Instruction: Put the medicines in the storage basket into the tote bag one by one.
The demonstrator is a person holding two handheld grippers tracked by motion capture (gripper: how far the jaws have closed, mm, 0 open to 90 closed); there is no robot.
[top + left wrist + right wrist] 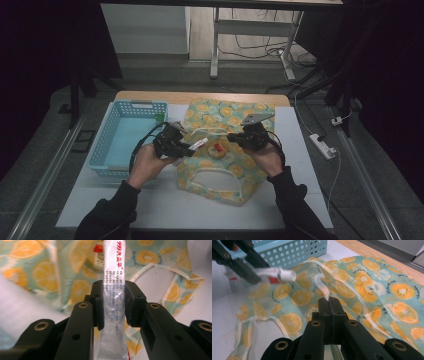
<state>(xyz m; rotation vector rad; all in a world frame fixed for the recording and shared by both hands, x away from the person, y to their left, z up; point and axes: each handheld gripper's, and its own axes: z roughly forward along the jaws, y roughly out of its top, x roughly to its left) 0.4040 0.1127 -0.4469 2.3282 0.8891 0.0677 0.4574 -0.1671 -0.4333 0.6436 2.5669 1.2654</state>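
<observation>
Pinching a white tube [113, 297] between its 2 black jaws, the left gripper [172, 141] is hovering over the left edge of a cloth bag [227, 172] printed with orange slices. In the left gripper view the tube is standing upright between the pads, red and grey print running down its face, with its top end reaching past the jaw tips toward the bag below. In the right gripper view the same tube [274, 273] is sticking out level from the left gripper [242, 263], its white cap pointing toward the bag's mouth. The right gripper [329, 301] is pressing its jaws together on a fold of the bag's fabric [362, 290] near the pale trim of the opening, lifting that edge a little. In the high view the right gripper [248, 137] is sitting over the middle of the bag, near a round red and white item [218, 149] lying at the bag's mouth. A blue perforated basket [117, 120] is standing just left of the bag on the white table [165, 205], and the 2 grippers are facing each other across the bag's opening.
</observation>
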